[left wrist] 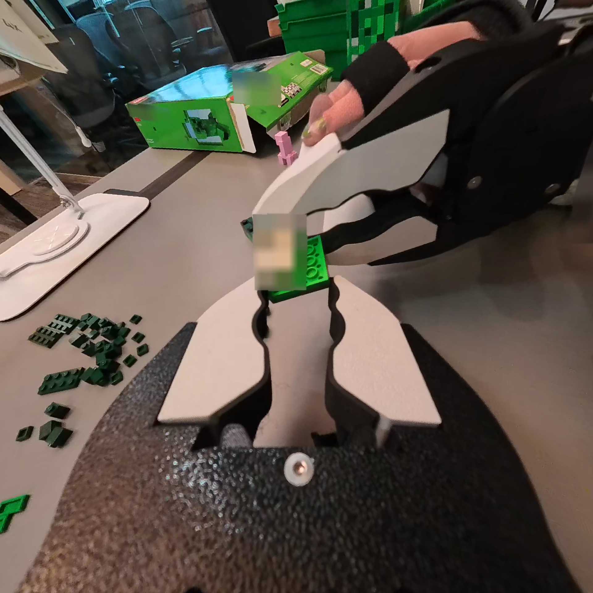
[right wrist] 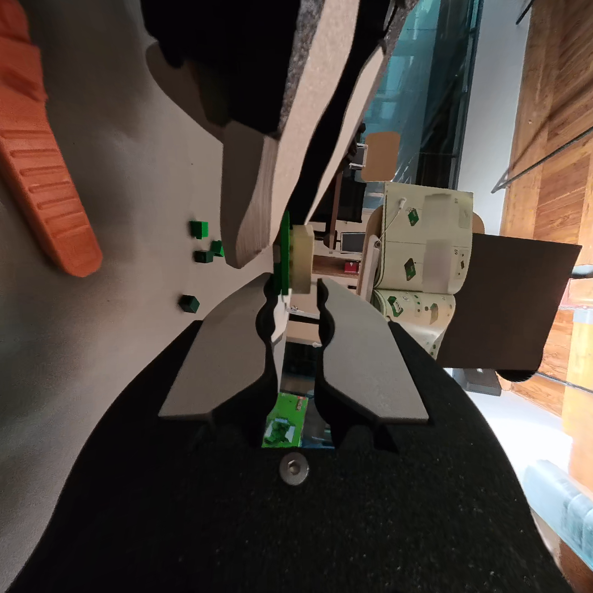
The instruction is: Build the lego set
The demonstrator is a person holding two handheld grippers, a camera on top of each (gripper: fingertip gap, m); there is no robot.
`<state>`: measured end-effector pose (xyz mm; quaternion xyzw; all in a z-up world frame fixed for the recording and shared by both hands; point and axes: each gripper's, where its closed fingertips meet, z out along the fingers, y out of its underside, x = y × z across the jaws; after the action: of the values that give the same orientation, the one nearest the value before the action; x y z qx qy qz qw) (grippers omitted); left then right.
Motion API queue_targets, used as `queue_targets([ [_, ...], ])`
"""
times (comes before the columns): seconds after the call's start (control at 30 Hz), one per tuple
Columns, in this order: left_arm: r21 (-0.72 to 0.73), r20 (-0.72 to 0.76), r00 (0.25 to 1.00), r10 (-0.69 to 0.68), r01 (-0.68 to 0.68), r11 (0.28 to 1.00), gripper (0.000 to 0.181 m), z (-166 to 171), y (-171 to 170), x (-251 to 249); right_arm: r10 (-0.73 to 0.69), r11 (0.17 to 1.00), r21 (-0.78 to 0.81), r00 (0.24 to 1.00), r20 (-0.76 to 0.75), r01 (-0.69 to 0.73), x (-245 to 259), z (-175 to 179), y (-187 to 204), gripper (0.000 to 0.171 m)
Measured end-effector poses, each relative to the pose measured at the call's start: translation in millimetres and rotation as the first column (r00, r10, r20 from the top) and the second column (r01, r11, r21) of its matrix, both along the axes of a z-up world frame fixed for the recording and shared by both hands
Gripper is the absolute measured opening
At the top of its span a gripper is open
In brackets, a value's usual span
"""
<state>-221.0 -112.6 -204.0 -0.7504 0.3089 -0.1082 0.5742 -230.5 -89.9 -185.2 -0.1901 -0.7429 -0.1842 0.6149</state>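
A bright green plate [left wrist: 316,266] is held above the grey table [left wrist: 192,256], its underside showing in the left wrist view. My left gripper [left wrist: 300,285] is shut on its near edge, a fingertip at each side. My right gripper [left wrist: 293,240] comes in from the right and pinches the plate across its faces. In the right wrist view the plate [right wrist: 284,250] is edge-on with a cream brick [right wrist: 301,256] on it, between my right gripper's [right wrist: 296,284] tips. The left gripper [right wrist: 272,244] reaches in from above. A mosaic patch hides part of the assembly.
Several loose dark green pieces [left wrist: 96,346] lie left, bright green ones [left wrist: 12,513] at the lower left. A green set box [left wrist: 192,122], pink figure [left wrist: 284,149] and white lamp base [left wrist: 64,231] stand behind. An orange brick separator [right wrist: 41,179] and open instruction booklet [right wrist: 423,256] are nearby. Less than 4 cm separates the two grippers' tips. My left gripper's tips are some 6 cm from the orange brick separator [right wrist: 41,179].
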Motion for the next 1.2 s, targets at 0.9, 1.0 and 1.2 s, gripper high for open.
queue_targets([
  [0.9,-0.018,-0.069,0.997,-0.019,0.017,1.0,0.035,-8,-2,4,-0.012,0.996,-0.087,0.994,0.111,0.022,-5,-25,-6,0.032],
  [1.0,-0.04,-0.062,0.998,-0.011,0.008,0.999,0.035,-10,-1,3,-0.041,0.998,-0.036,0.993,0.111,0.045,-6,-25,-5,0.031],
  [1.2,-0.041,-0.054,0.999,-0.007,0.005,0.999,0.035,-10,-1,2,-0.047,0.997,-0.055,0.995,0.092,0.052,-6,-24,-4,0.032],
])
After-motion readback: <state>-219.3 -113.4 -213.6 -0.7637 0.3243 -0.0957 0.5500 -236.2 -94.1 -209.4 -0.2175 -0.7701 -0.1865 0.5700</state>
